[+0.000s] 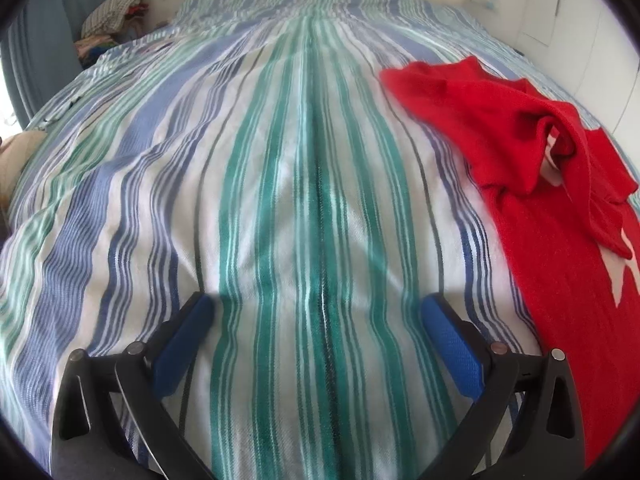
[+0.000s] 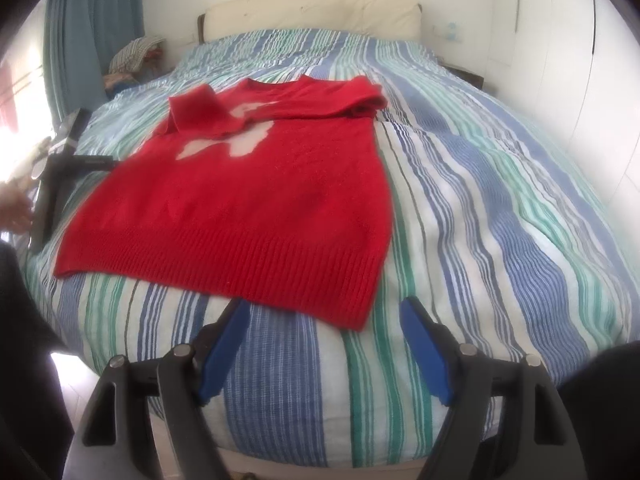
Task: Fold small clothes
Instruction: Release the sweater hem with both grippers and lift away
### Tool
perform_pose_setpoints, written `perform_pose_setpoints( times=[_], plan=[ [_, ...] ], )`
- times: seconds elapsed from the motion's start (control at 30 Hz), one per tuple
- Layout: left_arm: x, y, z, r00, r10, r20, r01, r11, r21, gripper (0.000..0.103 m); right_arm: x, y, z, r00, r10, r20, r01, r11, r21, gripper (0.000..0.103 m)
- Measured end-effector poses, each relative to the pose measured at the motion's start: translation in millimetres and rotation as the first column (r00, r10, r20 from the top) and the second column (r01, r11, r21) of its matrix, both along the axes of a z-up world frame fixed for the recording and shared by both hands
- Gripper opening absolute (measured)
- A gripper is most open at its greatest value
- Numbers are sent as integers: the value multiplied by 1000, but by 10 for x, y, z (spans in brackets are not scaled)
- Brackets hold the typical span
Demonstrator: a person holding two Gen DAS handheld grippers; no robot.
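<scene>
Right wrist view gives me one bed [image 2: 500, 184] under a striped cover, and on it one red sweater [image 2: 248, 200] lying flat, hem toward me, both sleeves folded in across the chest. They partly hide its white motif [image 2: 236, 140]. One clothes pile [image 2: 134, 56] sits by the headboard, too blurred to count. My left gripper [image 1: 316, 312] hovers low over bare cover, jaws wide apart, the sweater cut off at its right. My right gripper [image 2: 324, 316] hangs just short of the hem, jaws apart, holding nothing.
</scene>
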State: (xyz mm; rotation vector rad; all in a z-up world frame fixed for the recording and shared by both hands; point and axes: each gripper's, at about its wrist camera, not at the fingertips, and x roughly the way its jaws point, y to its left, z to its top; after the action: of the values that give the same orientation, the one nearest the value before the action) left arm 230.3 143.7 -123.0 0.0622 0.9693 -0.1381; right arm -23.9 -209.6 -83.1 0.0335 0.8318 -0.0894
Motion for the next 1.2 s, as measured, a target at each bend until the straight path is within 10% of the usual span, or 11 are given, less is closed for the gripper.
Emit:
perform_pose_setpoints(
  times=[1.2],
  plan=[
    [77, 23, -15, 1000, 0, -2, 0, 1000, -7, 103, -72, -16, -122, 995, -90, -47, 95, 987, 131, 77]
  ],
)
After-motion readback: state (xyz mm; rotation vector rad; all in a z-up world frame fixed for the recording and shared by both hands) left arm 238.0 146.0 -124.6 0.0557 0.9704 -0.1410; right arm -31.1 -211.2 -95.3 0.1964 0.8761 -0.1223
